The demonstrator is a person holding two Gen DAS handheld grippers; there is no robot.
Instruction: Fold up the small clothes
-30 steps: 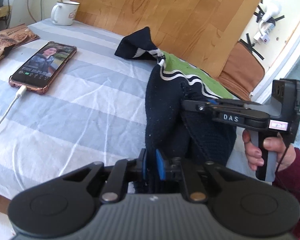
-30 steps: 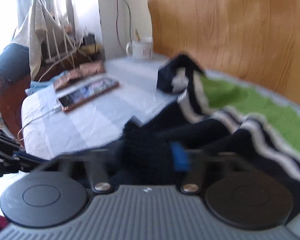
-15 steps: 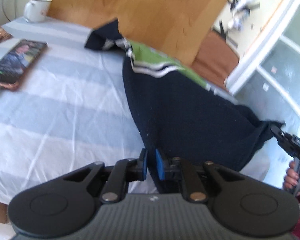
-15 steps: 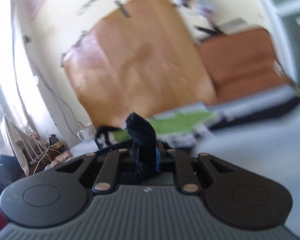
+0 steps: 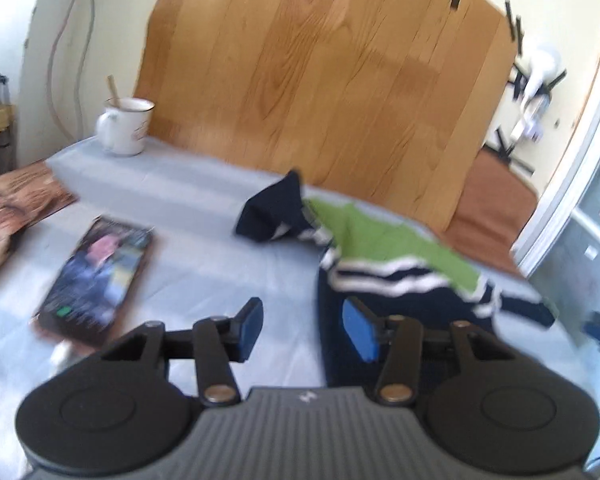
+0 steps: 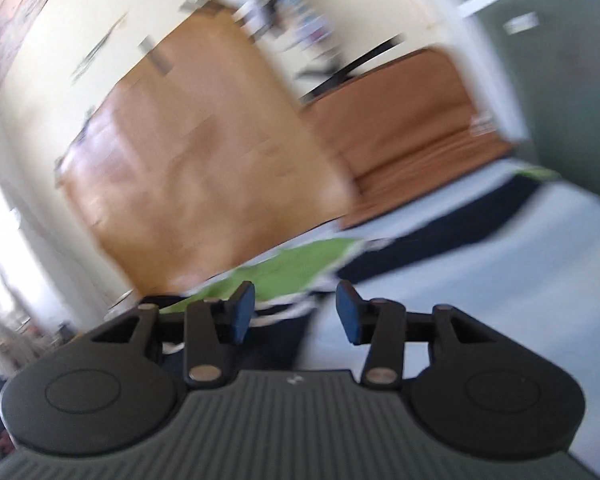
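Observation:
A small navy sweater with a green panel and white stripes (image 5: 384,256) lies on the blue-striped bed sheet (image 5: 204,264). One sleeve (image 5: 272,212) sticks up at its far left. My left gripper (image 5: 302,332) is open and empty, just above the sweater's near left edge. My right gripper (image 6: 294,314) is open and empty, tilted, above the sweater's green and navy part (image 6: 284,264). The right wrist view is blurred.
A phone (image 5: 96,276) lies face up on the sheet at the left, with snack bags (image 5: 16,204) beyond it. A white mug (image 5: 124,126) stands at the far left corner. A wooden board (image 5: 320,80) leans against the wall behind the bed.
Both grippers have opened and let go of the sweater, which now lies spread flat on the sheet. Both have pulled back from it; the right one has swung round.

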